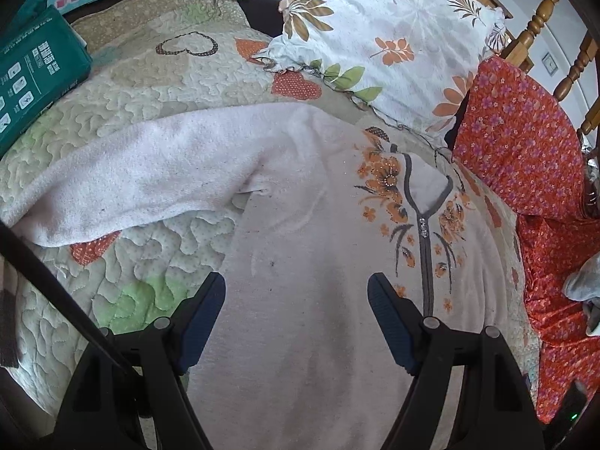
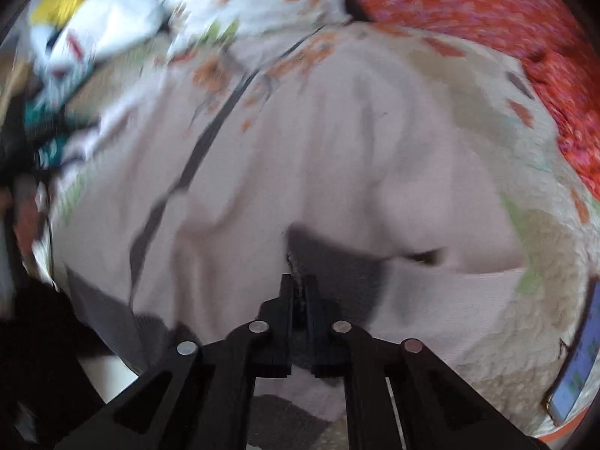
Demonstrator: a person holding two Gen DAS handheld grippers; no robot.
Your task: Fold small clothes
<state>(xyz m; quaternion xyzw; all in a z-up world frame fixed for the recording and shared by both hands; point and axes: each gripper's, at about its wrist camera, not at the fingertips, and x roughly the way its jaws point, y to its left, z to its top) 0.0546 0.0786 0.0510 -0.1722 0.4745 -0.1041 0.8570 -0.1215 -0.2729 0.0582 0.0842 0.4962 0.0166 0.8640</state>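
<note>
The pale pink sweater lies spread flat on the quilted bedspread, just below the floral pillow. Left tongs hover released above the sweater's body, touching nothing. Right tongs are clenched on the sweater's dark-trimmed edge; that view is blurred.

Quilted bedspread – floral pillow, wooden headboard behind.

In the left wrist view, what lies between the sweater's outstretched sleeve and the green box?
Only bare quilt shows in the left wrist view between the sleeve of the pink sweater and the green box; nothing else lies in that stretch.
</note>
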